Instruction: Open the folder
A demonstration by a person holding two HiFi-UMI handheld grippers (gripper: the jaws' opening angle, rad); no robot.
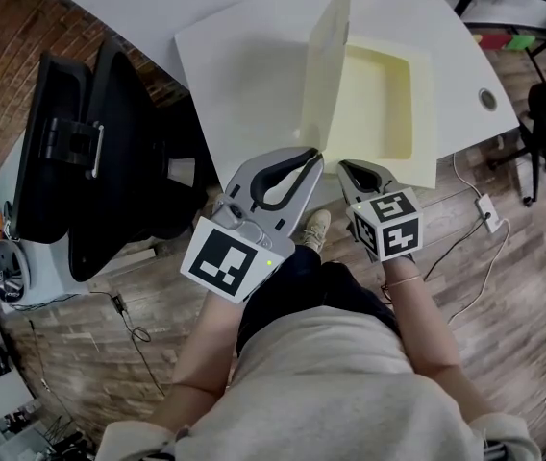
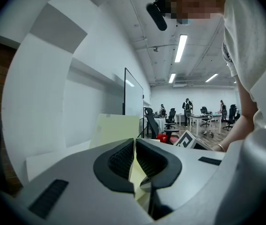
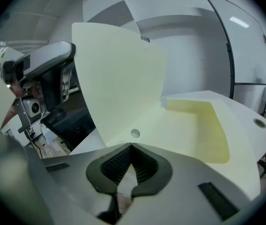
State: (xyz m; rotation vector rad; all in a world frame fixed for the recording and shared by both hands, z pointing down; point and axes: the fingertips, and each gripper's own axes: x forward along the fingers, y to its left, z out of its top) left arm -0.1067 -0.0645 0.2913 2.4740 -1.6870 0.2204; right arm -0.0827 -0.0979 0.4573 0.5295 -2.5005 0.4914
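**Folder cover held on edge over white table**

Clamped on the near lower edge of the pale yellow cover (image 1: 329, 65): the left gripper (image 1: 313, 155), jaws closed down to the thickness of the sheet, a sliver of yellow showing between the ribbed pads (image 2: 123, 159). Cover standing close to upright, hinged along the left side of the folder (image 1: 381, 92). Lower leaf of the folder flat on the white table (image 1: 244, 75), towards the table's near edge.

Just to the right, the right gripper (image 1: 344, 166), jaws drawn together, nothing visible between them, tips at the near edge of the flat leaf beside a small round snap (image 3: 134, 133). Contact with the leaf impossible to judge. A marker cube (image 1: 388, 224) on each gripper, bare forearms behind.

Further out, a round grommet (image 1: 487, 98) in the tabletop at far right, a bulky black object (image 1: 90, 152) left of the table, wood-plank floor (image 1: 110, 353) with trailing cables (image 1: 465, 233). Beyond the cover in the left gripper view, an open office with desks, chairs, ceiling strip lights (image 2: 181, 48) and distant figures.
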